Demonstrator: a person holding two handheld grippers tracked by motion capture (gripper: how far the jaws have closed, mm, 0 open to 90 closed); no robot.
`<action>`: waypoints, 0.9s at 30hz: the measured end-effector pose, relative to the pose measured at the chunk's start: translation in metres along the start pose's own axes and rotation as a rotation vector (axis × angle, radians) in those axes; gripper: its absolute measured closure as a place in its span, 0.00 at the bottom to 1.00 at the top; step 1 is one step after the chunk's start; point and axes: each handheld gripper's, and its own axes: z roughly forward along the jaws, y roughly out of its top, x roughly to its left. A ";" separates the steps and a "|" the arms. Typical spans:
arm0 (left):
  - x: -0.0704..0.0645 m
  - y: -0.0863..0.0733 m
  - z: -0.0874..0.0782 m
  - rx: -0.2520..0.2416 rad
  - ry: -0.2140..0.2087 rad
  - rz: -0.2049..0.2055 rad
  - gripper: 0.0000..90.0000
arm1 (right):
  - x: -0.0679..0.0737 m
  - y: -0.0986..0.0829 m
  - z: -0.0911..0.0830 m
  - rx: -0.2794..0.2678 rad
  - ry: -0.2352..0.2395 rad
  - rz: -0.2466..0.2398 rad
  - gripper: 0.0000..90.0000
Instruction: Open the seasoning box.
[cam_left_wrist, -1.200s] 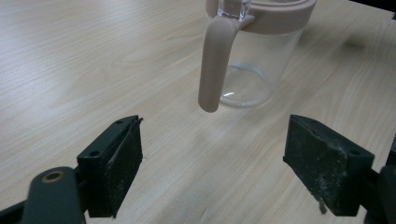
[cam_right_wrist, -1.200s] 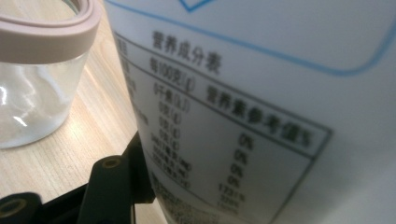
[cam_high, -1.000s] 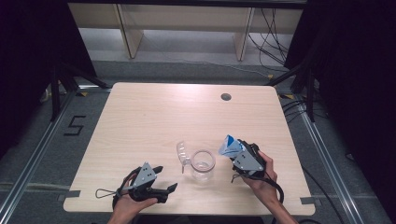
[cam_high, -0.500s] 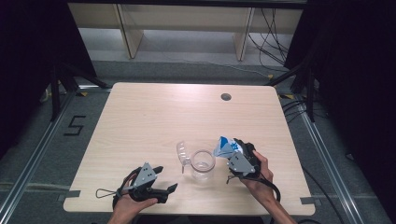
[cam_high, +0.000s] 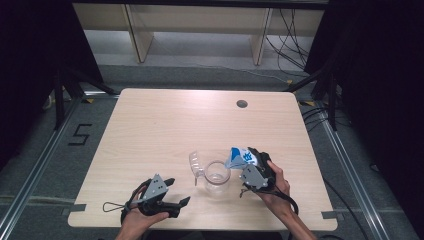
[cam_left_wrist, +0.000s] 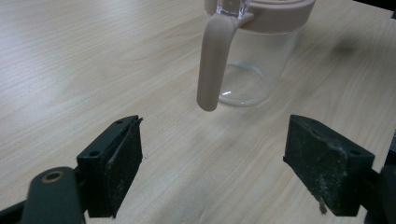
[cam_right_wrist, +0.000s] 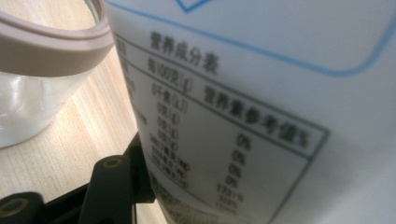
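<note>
My right claw (cam_high: 246, 161) gripped the pouch (cam_high: 240, 157) just beside the empty jug (cam_high: 216, 176); left claw (cam_high: 176, 191) sat wide open, holding nothing, on the worktop (cam_high: 165, 125).

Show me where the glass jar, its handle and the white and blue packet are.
glass jar (cam_high: 217, 178): high view, on its clear wall.
handle (cam_left_wrist: 212, 60): left gripper view, middle of the beige handle.
white and blue packet (cam_high: 239, 157): high view, on its printed face, held in the right tongs.

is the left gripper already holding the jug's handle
No, the left gripper is open, and the jug handle hangs beyond its jaws, untouched.
</note>
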 end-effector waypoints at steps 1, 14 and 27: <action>0.000 0.000 0.000 0.001 -0.001 0.006 0.21 | 0.000 0.000 0.000 0.002 -0.003 -0.001 0.48; 0.000 -0.001 0.001 -0.013 -0.004 -0.016 0.21 | 0.002 0.002 0.002 0.001 -0.018 -0.065 0.49; 0.001 -0.001 0.000 0.000 0.005 -0.011 0.21 | 0.004 0.002 0.003 0.028 -0.028 -0.100 0.49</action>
